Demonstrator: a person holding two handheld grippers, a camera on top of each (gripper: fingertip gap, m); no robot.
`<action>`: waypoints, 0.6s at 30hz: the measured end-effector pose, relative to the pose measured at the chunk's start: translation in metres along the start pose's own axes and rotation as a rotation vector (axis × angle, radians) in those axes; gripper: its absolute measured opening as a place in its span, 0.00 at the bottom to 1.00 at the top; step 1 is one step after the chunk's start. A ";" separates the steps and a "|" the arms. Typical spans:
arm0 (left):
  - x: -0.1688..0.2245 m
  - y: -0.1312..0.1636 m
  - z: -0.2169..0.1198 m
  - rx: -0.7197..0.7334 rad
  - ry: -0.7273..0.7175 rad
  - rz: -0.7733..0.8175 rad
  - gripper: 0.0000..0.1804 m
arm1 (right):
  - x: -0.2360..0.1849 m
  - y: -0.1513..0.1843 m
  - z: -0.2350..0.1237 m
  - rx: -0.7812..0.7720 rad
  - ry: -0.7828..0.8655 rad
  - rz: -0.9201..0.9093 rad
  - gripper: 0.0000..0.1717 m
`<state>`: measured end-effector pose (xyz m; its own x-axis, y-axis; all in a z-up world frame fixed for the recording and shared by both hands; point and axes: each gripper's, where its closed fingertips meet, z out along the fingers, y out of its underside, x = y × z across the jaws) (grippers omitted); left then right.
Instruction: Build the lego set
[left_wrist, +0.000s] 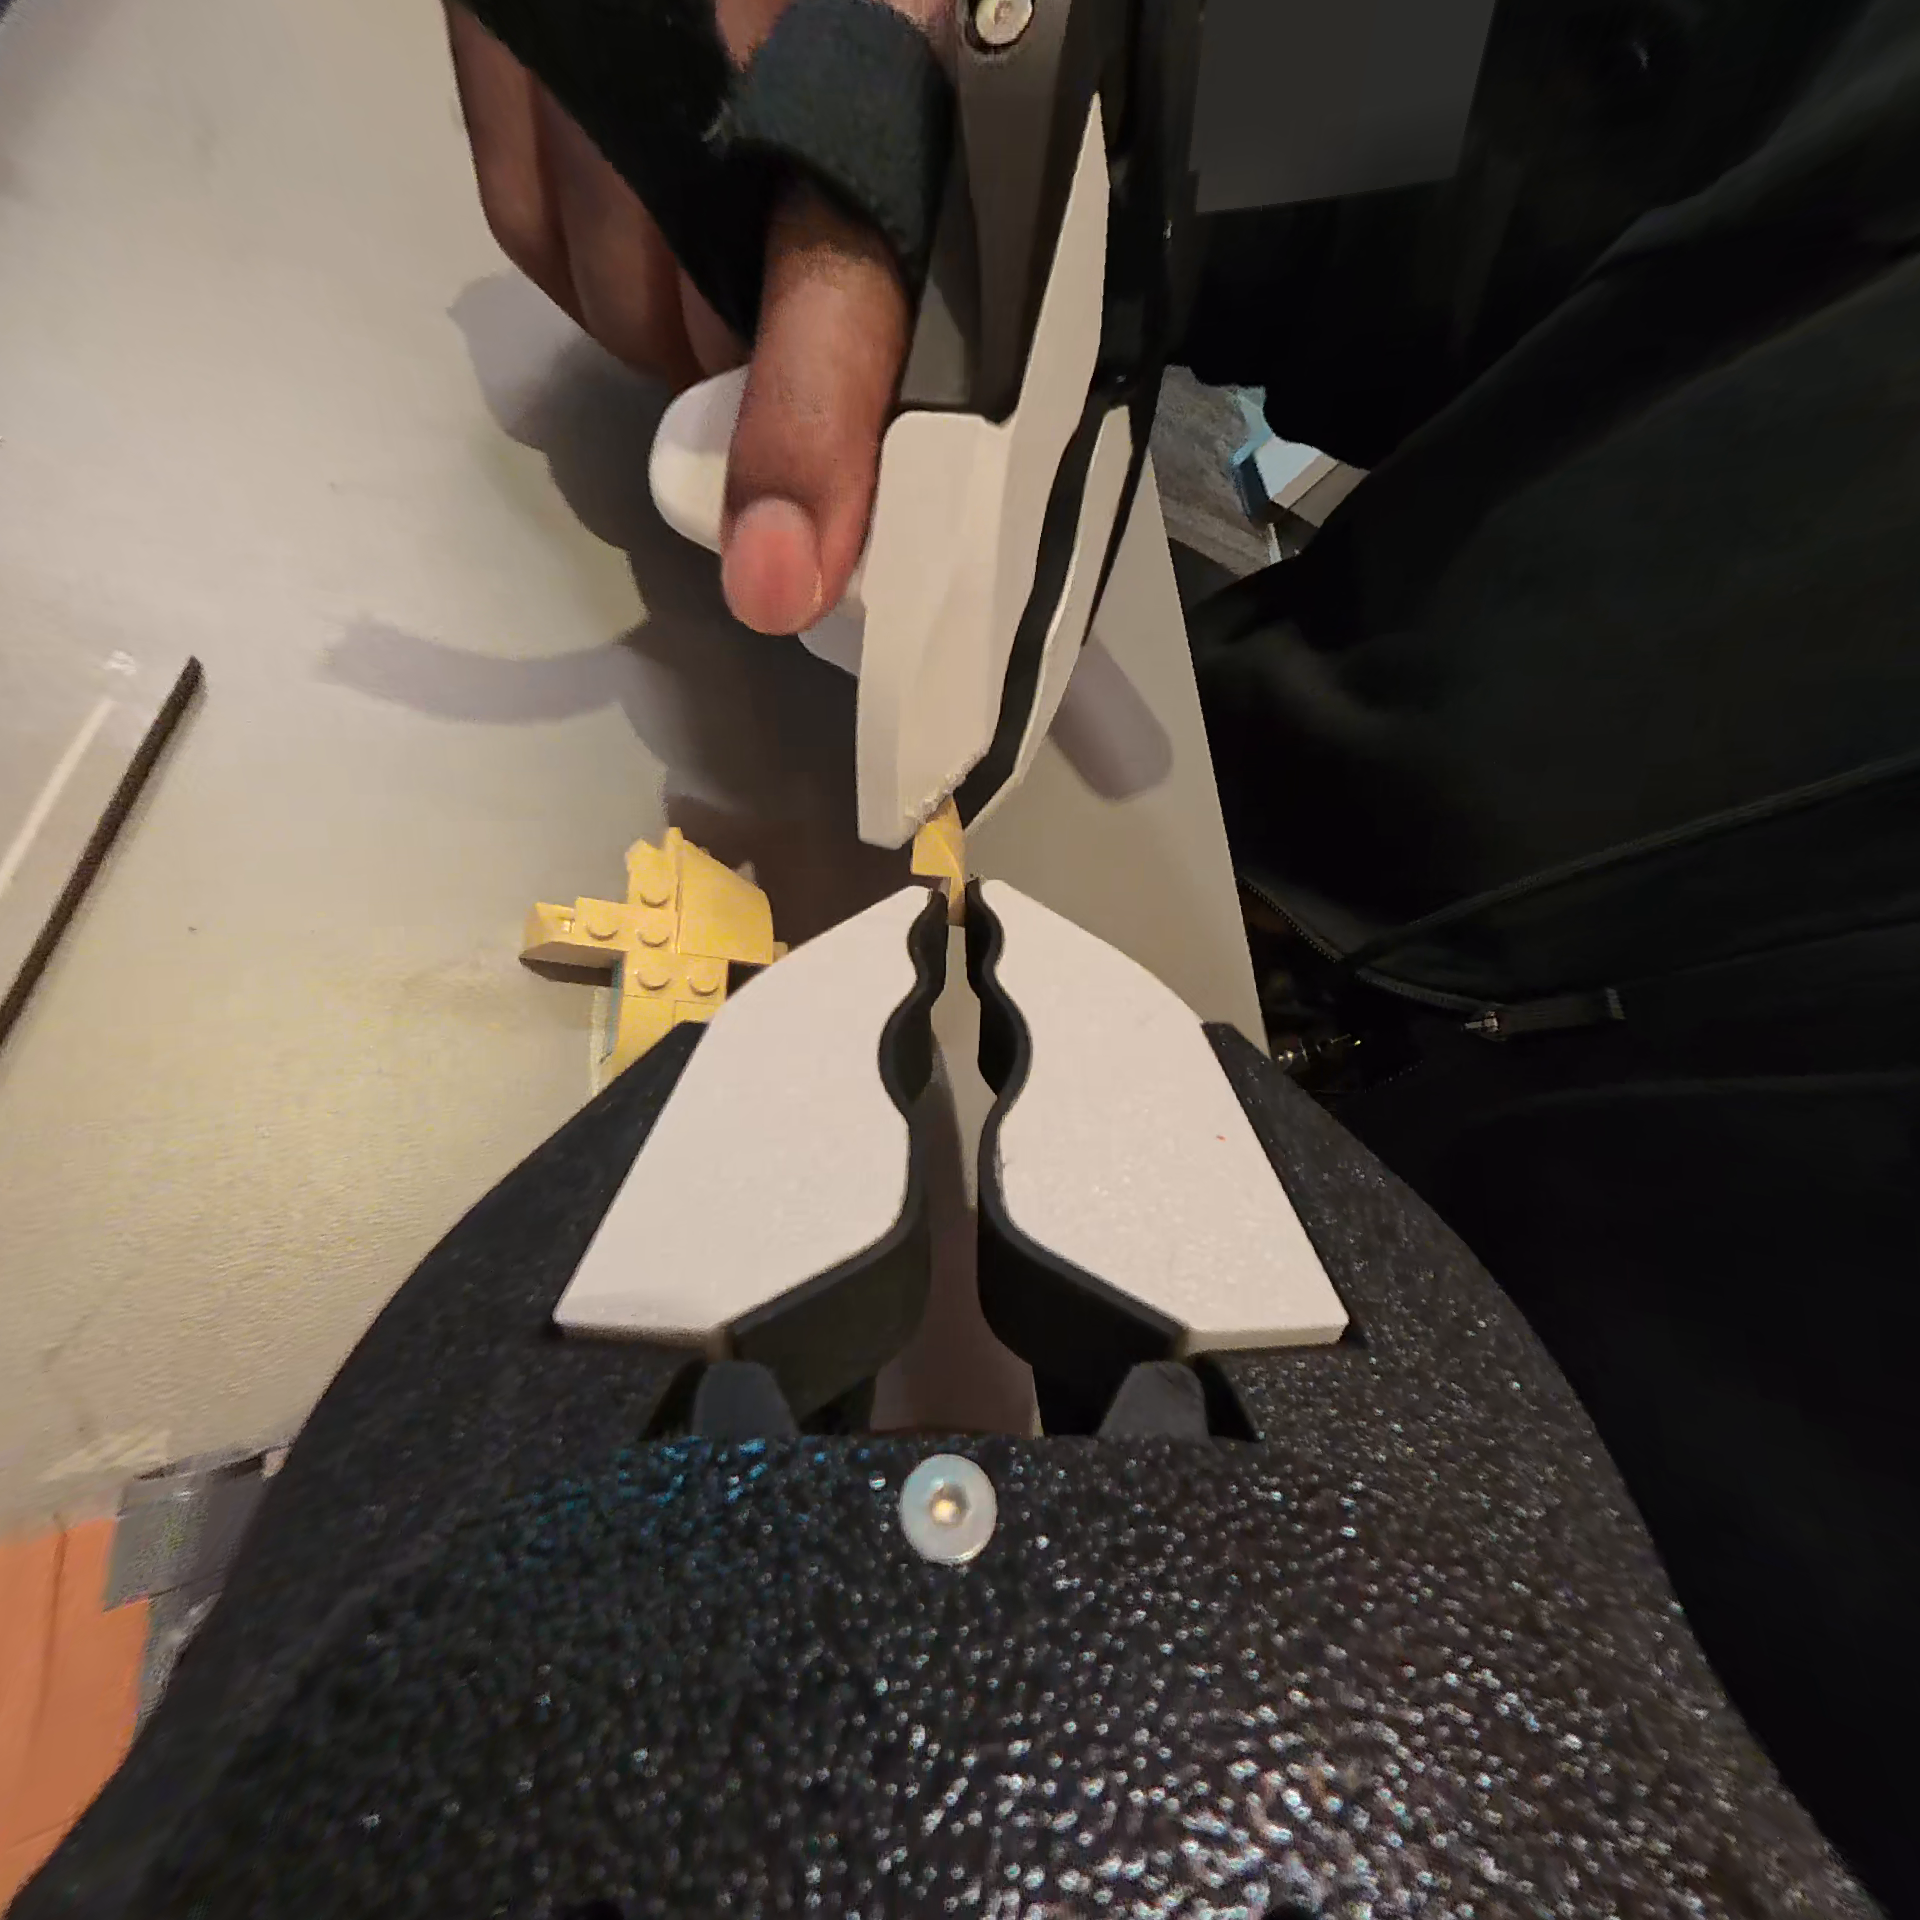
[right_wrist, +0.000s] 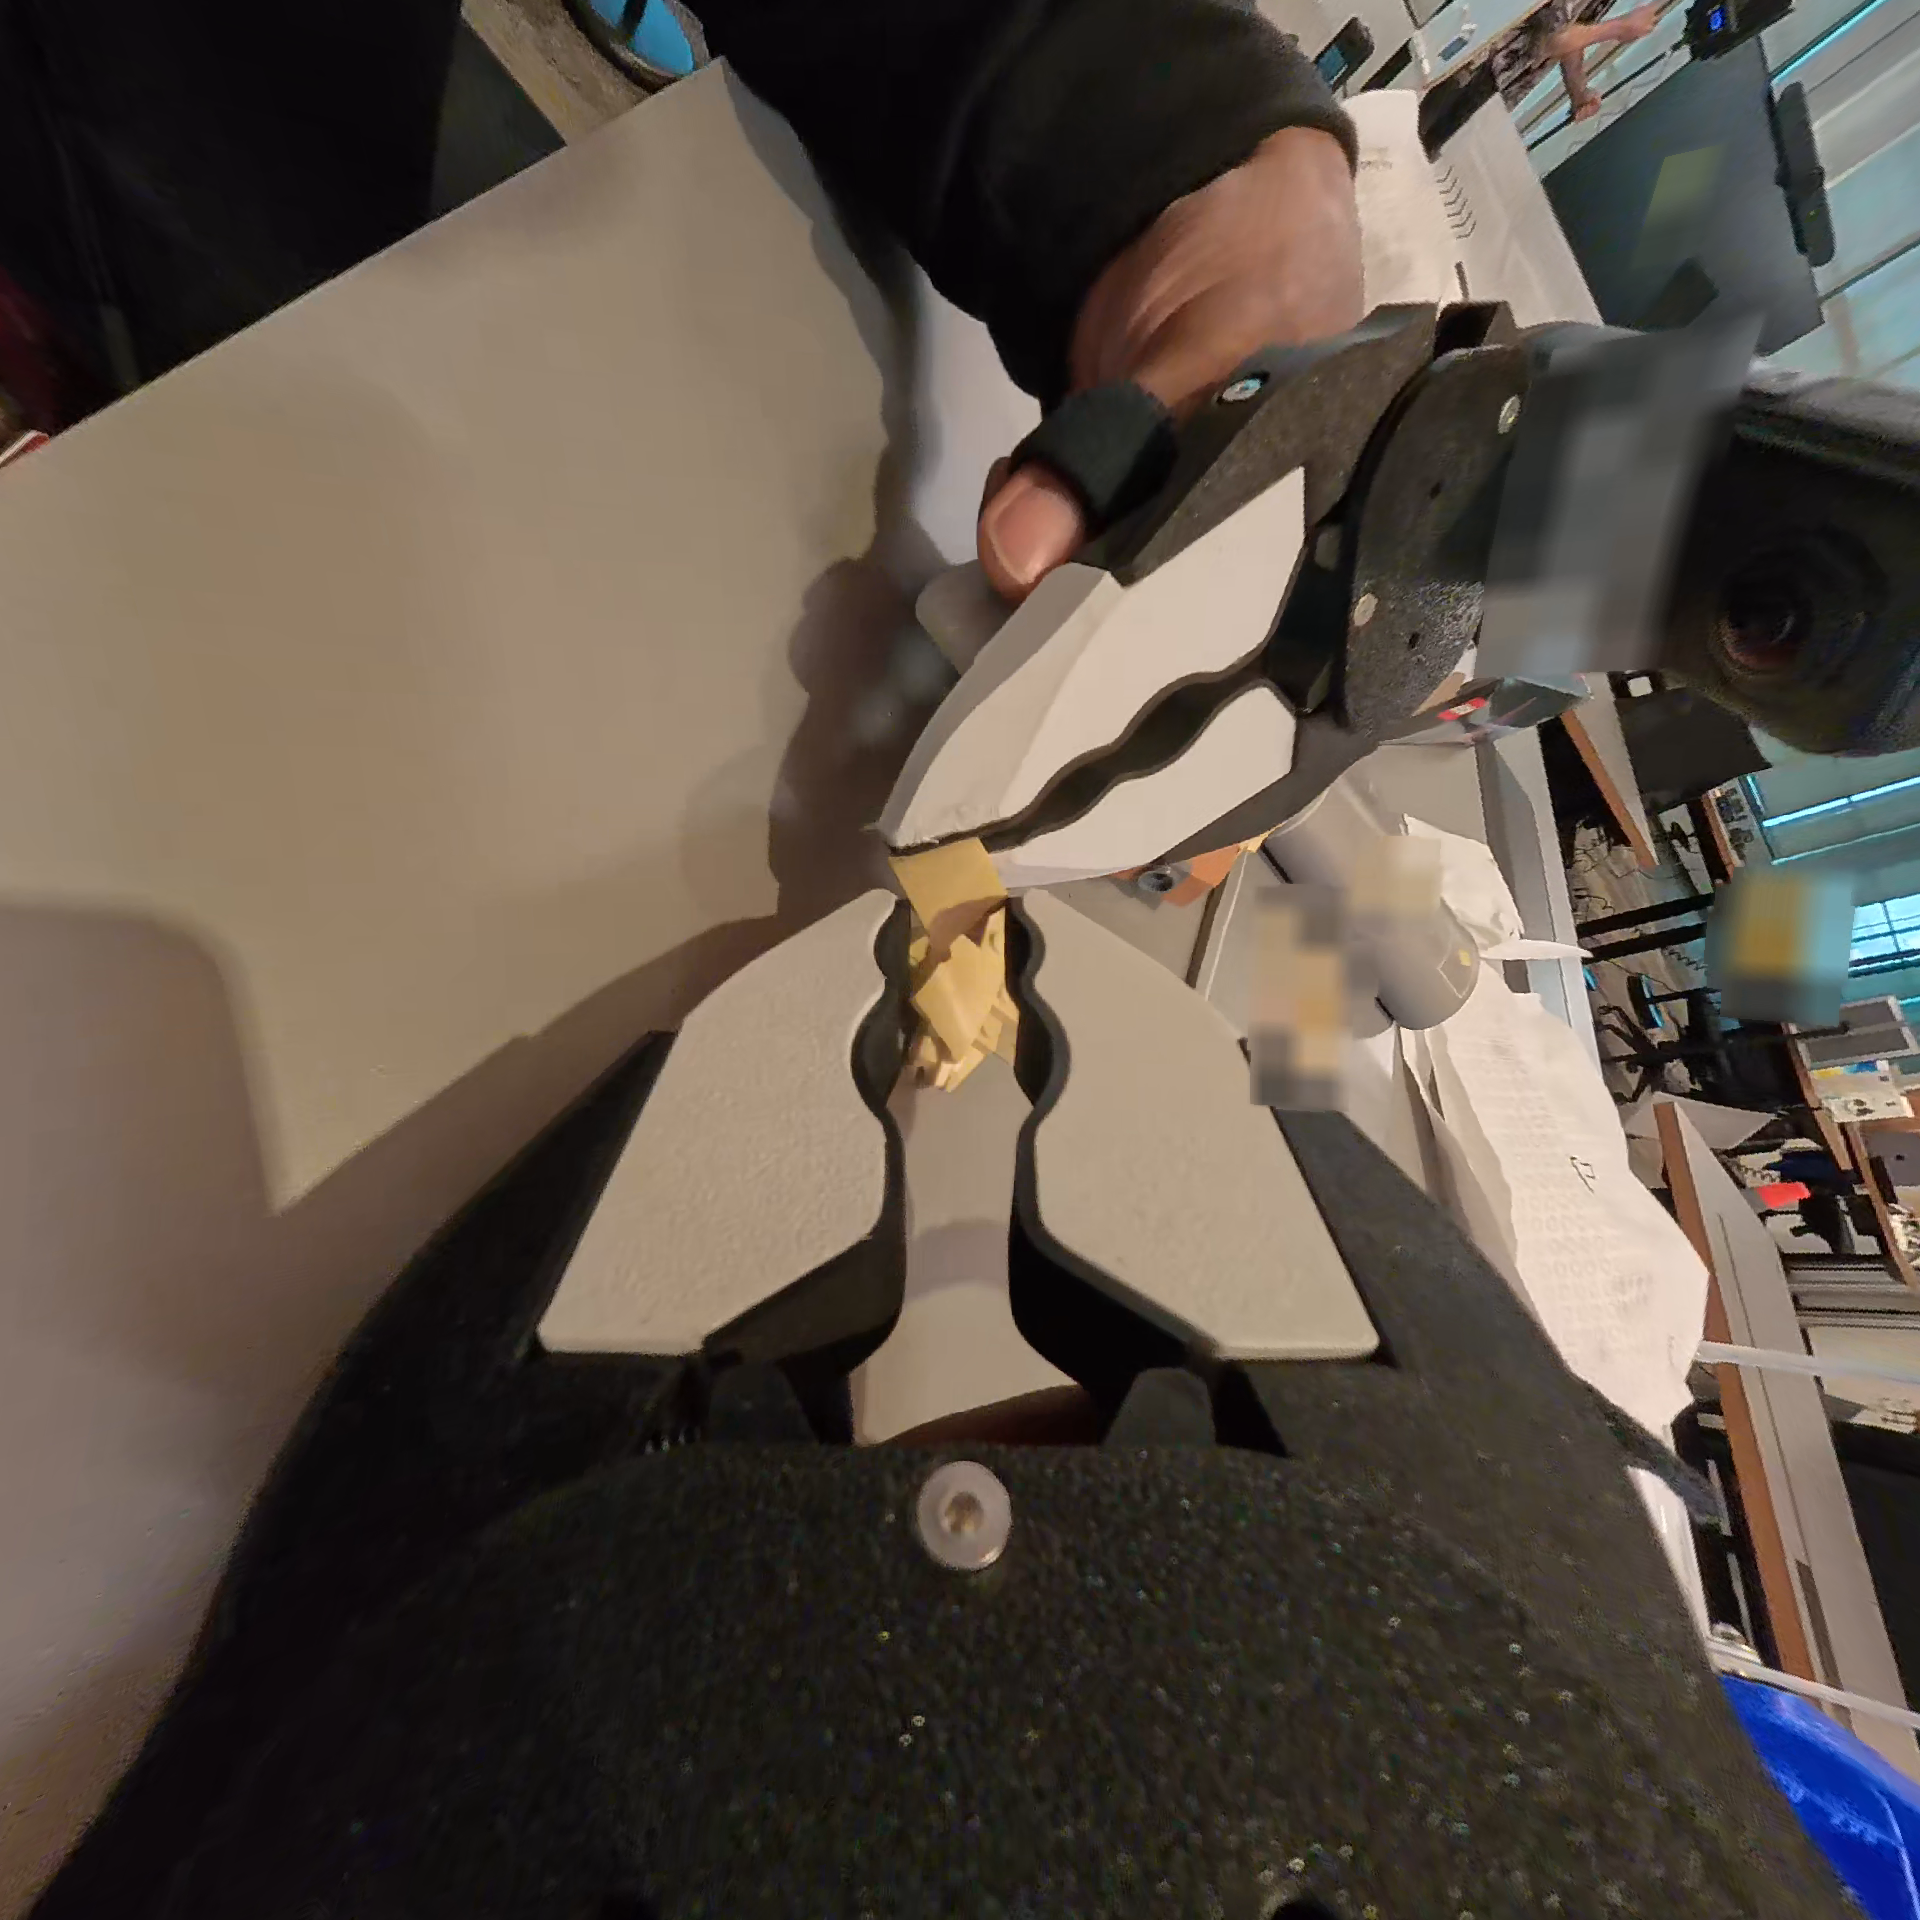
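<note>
Both grippers, left gripper (left_wrist: 951, 896) and right gripper (right_wrist: 951, 940), clamp one yellow brick piece (right_wrist: 951, 883) beside the yellow brick assembly (left_wrist: 655, 925); twisting could snap it loose.

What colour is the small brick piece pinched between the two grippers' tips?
Yellow. The small brick piece shows best in the right wrist view, as does the left gripper pinching it.

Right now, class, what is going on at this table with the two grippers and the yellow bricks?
A person holds a gripper in each hand above a grey table. The left gripper and the right gripper meet tip to tip, and both pinch the same small yellow brick piece, held off the table. A larger yellow brick assembly lies on the table to the left of the left gripper, untouched.
</note>
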<state>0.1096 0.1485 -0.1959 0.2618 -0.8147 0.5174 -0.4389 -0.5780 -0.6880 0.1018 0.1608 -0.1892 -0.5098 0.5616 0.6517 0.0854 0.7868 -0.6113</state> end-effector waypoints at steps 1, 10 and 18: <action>0.000 0.001 0.001 -0.005 -0.004 0.019 0.02 | -0.001 0.000 0.000 0.004 -0.005 0.008 0.10; -0.041 0.003 -0.036 -0.032 -0.359 0.258 0.16 | 0.017 0.040 -0.013 -0.097 0.052 0.385 0.10; -0.054 0.014 -0.023 -0.167 -0.461 0.373 0.13 | 0.015 0.055 -0.008 -0.231 0.049 0.523 0.09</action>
<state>0.0695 0.1859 -0.2215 0.3931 -0.9186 -0.0414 -0.6912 -0.2655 -0.6721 0.1054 0.2139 -0.2097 -0.3095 0.8981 0.3125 0.5032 0.4336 -0.7475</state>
